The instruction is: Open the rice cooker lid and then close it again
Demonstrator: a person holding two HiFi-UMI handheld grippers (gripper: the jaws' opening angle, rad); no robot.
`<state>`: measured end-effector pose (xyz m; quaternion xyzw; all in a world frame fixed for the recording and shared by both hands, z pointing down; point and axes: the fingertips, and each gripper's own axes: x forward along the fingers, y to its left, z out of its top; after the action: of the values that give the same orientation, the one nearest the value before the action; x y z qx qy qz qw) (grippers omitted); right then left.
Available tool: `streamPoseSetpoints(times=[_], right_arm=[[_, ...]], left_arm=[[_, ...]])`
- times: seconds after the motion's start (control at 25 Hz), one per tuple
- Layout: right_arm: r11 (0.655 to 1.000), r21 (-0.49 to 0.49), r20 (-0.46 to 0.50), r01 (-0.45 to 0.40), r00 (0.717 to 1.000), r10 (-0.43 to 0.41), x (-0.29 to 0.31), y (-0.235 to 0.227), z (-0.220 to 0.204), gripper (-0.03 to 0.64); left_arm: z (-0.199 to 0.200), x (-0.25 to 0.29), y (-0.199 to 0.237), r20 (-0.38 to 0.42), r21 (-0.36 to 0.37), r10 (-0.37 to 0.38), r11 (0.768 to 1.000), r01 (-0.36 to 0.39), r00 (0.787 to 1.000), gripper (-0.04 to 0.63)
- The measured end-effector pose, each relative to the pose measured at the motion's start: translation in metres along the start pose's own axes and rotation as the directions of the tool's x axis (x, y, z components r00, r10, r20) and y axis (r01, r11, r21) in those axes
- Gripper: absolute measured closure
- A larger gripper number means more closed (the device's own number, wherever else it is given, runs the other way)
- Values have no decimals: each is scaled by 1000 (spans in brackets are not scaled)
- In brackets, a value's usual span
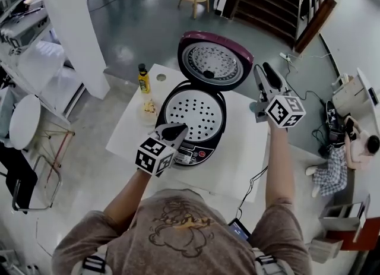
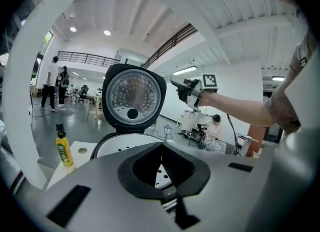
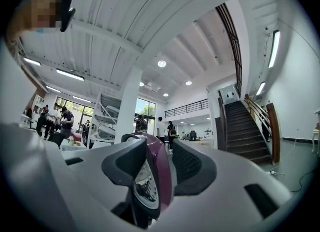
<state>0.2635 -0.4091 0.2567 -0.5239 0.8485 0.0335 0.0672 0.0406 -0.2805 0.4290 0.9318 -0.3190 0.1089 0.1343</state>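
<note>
The rice cooker (image 1: 191,152) stands on a white table (image 1: 243,161) with its maroon lid (image 1: 214,60) swung up and back, showing a perforated steel tray (image 1: 193,113) in the pot. My right gripper (image 1: 263,73) is at the lid's right edge. In the right gripper view the lid's rim (image 3: 150,186) stands between the parted jaws of that gripper (image 3: 160,158), with a thin gap at the right pad. My left gripper (image 1: 178,129) rests at the cooker's front rim, its tips together on nothing. The left gripper view looks past that gripper (image 2: 161,148) at the raised lid (image 2: 132,98).
A yellow bottle (image 1: 143,80) and a small dish of food (image 1: 148,107) sit at the table's left side. A white pillar (image 1: 71,24) rises at the left. A person sits on the floor at the right (image 1: 350,149). A cable (image 1: 255,179) trails off the table's front.
</note>
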Motion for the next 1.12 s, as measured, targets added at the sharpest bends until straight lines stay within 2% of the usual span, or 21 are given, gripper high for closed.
streamPoseSetpoints(times=[0.24,0.52,0.8,1.12], right_arm=[[999,-25,-23,-36,999,36,5,9,-9,356],[995,-28,-57,-95,994,94,17,17,-18,145],[988,-23,-129,-155,980,151,34,28,-40,132],[979,-90,-175,-182,971,165,47,37,-47,135]], left_arm=[[-1,-3,-2,1,-23,-7,1000,7,1000,574],[0,-7,-1,6,-40,-6,999,6,1000,574],[1,-14,4,17,-60,10,998,-9,1000,574],[2,-24,14,27,-72,38,997,-36,999,574]])
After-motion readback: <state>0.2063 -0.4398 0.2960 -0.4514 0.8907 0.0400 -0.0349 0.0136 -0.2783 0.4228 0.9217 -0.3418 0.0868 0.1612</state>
